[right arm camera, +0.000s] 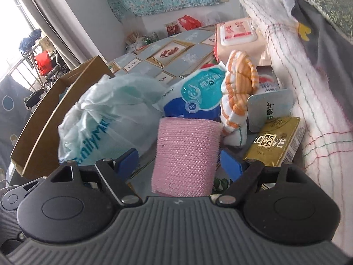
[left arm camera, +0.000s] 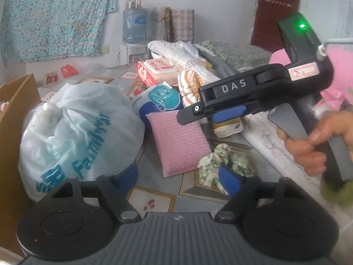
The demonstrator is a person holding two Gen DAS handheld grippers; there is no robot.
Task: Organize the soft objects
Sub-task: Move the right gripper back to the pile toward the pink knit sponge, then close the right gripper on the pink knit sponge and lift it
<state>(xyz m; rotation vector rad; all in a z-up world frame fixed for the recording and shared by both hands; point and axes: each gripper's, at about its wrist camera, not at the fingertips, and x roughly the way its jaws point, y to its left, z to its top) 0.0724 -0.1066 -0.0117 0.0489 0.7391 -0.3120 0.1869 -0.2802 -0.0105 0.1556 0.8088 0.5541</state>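
A pink knitted sponge pad (left arm camera: 178,141) (right arm camera: 187,152) lies on the tiled tabletop. My right gripper (right arm camera: 179,162) hovers over it, jaws open; the pad shows between the blue fingers, apart from the left one and close to the right one. In the left wrist view that right gripper (left arm camera: 209,112) is seen from the side, held by a hand (left arm camera: 313,145). My left gripper (left arm camera: 178,177) is open just short of the pad, with only bare table between its fingers. A floral scrunchie (left arm camera: 220,159) lies by its right finger. A tied white plastic bag (left arm camera: 77,132) (right arm camera: 106,121) sits to the left.
A cardboard box (left arm camera: 13,114) (right arm camera: 55,110) stands at the left edge. Behind the pad are a blue-teal packet (right arm camera: 198,95), an orange-striped cloth (right arm camera: 238,88), a pink wipes pack (right arm camera: 238,33) and a gold tissue pack (right arm camera: 273,141). Folded white towel (right arm camera: 297,77) and grey cloth (right arm camera: 320,33) pile up on the right.
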